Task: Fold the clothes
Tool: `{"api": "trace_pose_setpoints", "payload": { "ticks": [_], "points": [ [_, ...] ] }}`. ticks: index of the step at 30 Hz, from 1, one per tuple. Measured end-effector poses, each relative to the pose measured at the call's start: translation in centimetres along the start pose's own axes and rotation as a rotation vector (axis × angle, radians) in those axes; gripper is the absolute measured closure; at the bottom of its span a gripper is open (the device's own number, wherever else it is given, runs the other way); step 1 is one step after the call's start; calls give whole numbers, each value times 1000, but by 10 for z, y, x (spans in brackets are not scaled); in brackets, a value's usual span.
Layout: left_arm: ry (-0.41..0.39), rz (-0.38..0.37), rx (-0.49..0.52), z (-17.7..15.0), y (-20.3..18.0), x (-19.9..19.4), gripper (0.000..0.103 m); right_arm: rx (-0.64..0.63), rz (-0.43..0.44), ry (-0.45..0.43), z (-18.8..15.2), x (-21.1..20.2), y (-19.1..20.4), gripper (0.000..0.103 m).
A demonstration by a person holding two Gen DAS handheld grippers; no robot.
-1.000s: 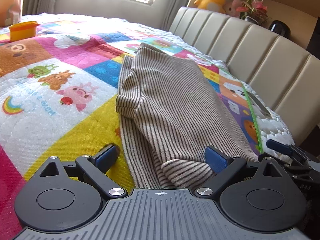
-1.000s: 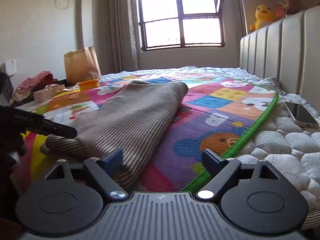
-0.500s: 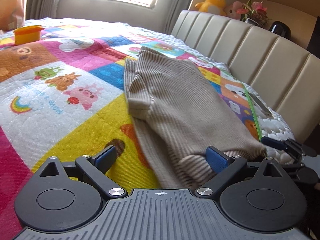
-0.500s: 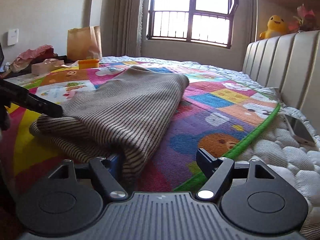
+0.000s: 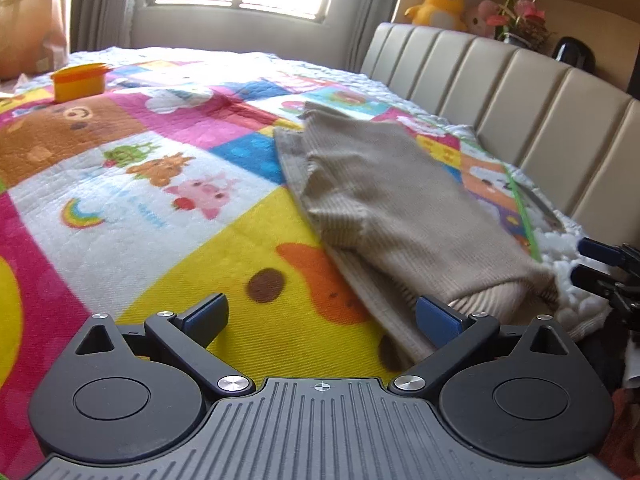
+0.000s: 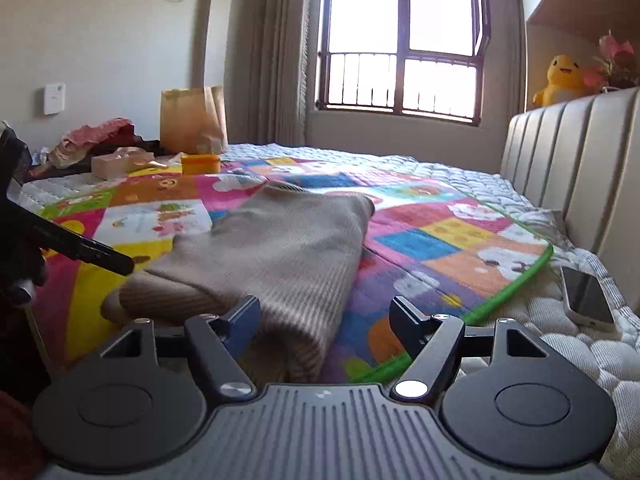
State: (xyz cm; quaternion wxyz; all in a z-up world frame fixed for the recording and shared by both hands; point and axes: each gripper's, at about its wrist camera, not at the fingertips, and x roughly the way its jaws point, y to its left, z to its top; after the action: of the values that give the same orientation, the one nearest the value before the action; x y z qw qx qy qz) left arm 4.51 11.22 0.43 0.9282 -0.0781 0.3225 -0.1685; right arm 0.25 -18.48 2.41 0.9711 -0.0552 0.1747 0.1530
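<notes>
A beige ribbed sweater lies folded on the colourful quilt. My left gripper is wide, its jaws still opening, with only quilt and the sweater's near hem between them; the right pad sits by the cuff. In the right wrist view the sweater has its near corner between the fingers of my right gripper. Those jaws are closing; the left pad is against the cloth and the right pad stands apart. The right gripper's tips show at the sweater's right end, the left gripper's finger at its left.
A phone lies on the white mattress by the padded headboard. An orange container stands far back on the quilt, with a paper bag and a heap of things behind it. A plush duck sits on the shelf.
The left gripper's jaws widened and the sweater's cuff slid out from between them to the right. The right gripper rose and rolled; the sweater's corner now lies between its fingers.
</notes>
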Motion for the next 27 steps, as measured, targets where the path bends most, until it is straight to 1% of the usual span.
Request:
{"api": "trace_pose_setpoints", "payload": {
  "ticks": [3, 6, 7, 8, 10, 11, 12, 13, 15, 16, 18, 20, 23, 25, 27],
  "points": [
    [-39, -59, 14, 8, -19, 1, 1, -23, -13, -19, 10, 19, 11, 31],
    [-65, -117, 42, 17, -38, 7, 0, -26, -3, 72, 1, 46, 14, 30],
    [-44, -117, 51, 17, -42, 15, 0, -16, 3, 109, -6, 54, 13, 27],
    [-15, -112, 60, 17, -46, 23, 0, -1, 6, 120, -10, 55, 11, 23],
    [67, -64, 79, 8, -48, 43, 0, 34, 12, 120, -17, 49, 6, 21],
    [70, -58, 92, 1, -47, 49, 0, 52, 15, 121, -20, 46, 4, 19],
    [58, -63, 106, -3, -46, 48, 0, 37, 12, 127, -24, 43, 3, 18],
    [45, -68, 118, -7, -45, 45, 0, 2, 6, 138, -28, 39, 4, 17],
    [39, -79, 113, -8, -41, 42, 0, -86, -21, 152, -38, 33, 10, 16],
    [38, -84, 107, -9, -39, 41, 0, -106, -26, 140, -40, 28, 11, 16],
    [34, -92, 98, -10, -35, 40, 0, -134, -31, 107, -34, 21, 15, 16],
    [32, -91, 94, -9, -34, 40, 0, -181, -31, 29, -21, 10, 23, 16],
    [41, -88, 77, -5, -35, 41, 0, -229, 65, -16, -5, 2, 37, 16],
    [45, -94, 60, -3, -33, 41, 0, -273, 114, -4, -4, 7, 52, 16],
    [48, -97, 45, -1, -32, 39, 0, -338, 138, 24, -13, 18, 69, 16]
  ]
}}
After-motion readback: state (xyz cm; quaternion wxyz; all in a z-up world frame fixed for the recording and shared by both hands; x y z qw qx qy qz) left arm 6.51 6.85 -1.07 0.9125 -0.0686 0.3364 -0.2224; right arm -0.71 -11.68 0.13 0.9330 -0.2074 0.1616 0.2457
